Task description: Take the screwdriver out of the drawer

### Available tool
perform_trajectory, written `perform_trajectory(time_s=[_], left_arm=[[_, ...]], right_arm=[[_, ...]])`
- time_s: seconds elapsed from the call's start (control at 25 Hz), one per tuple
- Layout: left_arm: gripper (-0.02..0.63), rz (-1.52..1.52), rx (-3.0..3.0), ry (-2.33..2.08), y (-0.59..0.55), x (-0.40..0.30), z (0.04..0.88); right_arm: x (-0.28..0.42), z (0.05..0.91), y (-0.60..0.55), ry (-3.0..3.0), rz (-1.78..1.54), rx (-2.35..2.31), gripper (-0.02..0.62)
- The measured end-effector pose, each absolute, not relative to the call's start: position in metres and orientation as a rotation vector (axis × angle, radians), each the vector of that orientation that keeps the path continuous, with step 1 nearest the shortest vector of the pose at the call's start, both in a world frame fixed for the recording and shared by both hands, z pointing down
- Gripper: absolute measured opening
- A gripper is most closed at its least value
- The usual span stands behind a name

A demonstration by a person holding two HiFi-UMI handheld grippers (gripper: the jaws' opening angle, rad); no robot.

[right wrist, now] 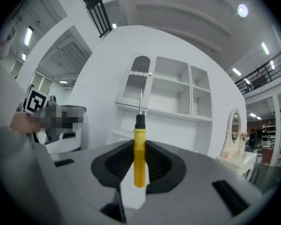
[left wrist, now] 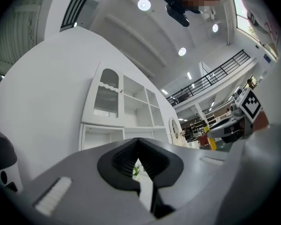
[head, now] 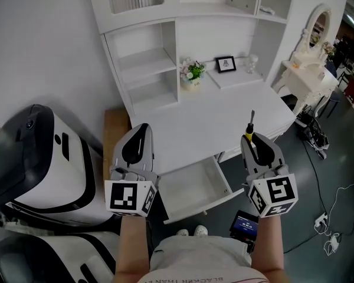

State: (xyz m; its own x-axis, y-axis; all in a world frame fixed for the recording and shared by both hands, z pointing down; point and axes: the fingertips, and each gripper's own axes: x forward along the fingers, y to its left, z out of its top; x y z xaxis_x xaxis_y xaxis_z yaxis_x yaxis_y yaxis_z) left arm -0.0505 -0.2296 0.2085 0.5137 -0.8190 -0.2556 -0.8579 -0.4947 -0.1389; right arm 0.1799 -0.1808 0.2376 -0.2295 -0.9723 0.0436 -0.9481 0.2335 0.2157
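A screwdriver (head: 249, 129) with a yellow handle and a thin metal shaft stands upright between the jaws of my right gripper (head: 255, 139), over the front right edge of the white desk. In the right gripper view the pads are shut on the yellow handle of the screwdriver (right wrist: 139, 158), and its shaft points away from my right gripper (right wrist: 139, 144). The white drawer (head: 194, 184) is pulled open below and between both grippers, and its inside looks bare. My left gripper (head: 135, 149) hovers at the drawer's left, and in its own view my left gripper (left wrist: 138, 146) has its tips together with nothing held.
The white desk top (head: 224, 114) carries a flower pot (head: 192, 72) and a small picture frame (head: 226, 63) at the back, under open shelves. A white-and-black machine (head: 41, 164) stands at the left. A white vanity with a mirror (head: 310, 58) and floor cables are at the right.
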Motion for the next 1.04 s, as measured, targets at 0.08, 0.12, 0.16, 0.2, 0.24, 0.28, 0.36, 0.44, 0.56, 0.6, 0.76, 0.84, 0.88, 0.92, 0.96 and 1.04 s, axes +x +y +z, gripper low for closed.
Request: perform_trajectory(time_s=[0.08,0.12,0.16,0.2,0.24,0.28,0.36,0.44,0.56,0.6,0.76,0.84,0.88,0.92,0.96,1.04], left_arm=[[-0.002,0.229,-2.505,1.421,-0.2291,-0.0509,0.2076],[-0.002,0.230,-2.504,1.423,-0.2289,-0.0509,0.2075],[-0.002,0.231,-2.503,1.423,-0.2287,-0.0508,0.2075],[-0.002,0.230,-2.503,1.423,-0.2288,-0.0504,0.2075],[-0.002,0.229,-2.504,1.421,-0.2290,-0.0501,0.2076],[-0.002,0.228,-2.504,1.421,-0.2292,-0.0498,0.2077],[-0.002,0.224,-2.503,1.424,-0.2295,-0.0497,0.2081],[-0.002,0.217,-2.500,1.426,-0.2296,-0.0495,0.2089],[-0.002,0.211,-2.497,1.430,-0.2303,-0.0493,0.2099],[-0.002,0.211,-2.497,1.431,-0.2306,-0.0493,0.2100],[-0.002,0.205,-2.498,1.433,-0.2303,-0.0486,0.2106],[-0.002,0.204,-2.499,1.432,-0.2307,-0.0474,0.2108],[-0.002,0.204,-2.499,1.431,-0.2311,-0.0469,0.2109],[-0.002,0.203,-2.500,1.430,-0.2314,-0.0467,0.2111],[-0.002,0.203,-2.499,1.430,-0.2319,-0.0466,0.2113],[-0.002,0.200,-2.499,1.430,-0.2328,-0.0466,0.2117]], right_arm=[[0.1817,0.2371,-0.1797,-2.335,-0.215,1.846,0.081],[0.1823,0.2377,-0.1793,-2.332,-0.215,1.849,0.081],[0.1828,0.2384,-0.1790,-2.327,-0.214,1.851,0.081],[0.1831,0.2389,-0.1788,-2.324,-0.213,1.851,0.081],[0.1834,0.2391,-0.1788,-2.322,-0.213,1.851,0.081],[0.1836,0.2391,-0.1788,-2.321,-0.213,1.851,0.081],[0.1840,0.2392,-0.1789,-2.317,-0.218,1.850,0.081],[0.1844,0.2398,-0.1787,-2.315,-0.222,1.849,0.081],[0.1843,0.2405,-0.1792,-2.315,-0.225,1.847,0.081],[0.1841,0.2405,-0.1796,-2.316,-0.225,1.846,0.081],[0.1842,0.2411,-0.1795,-2.317,-0.221,1.842,0.081],[0.1849,0.2413,-0.1797,-2.316,-0.222,1.840,0.081],[0.1852,0.2412,-0.1799,-2.316,-0.223,1.838,0.081],[0.1854,0.2413,-0.1802,-2.315,-0.225,1.837,0.081],[0.1854,0.2413,-0.1807,-2.315,-0.226,1.835,0.081],[0.1851,0.2414,-0.1817,-2.315,-0.230,1.832,0.081]])
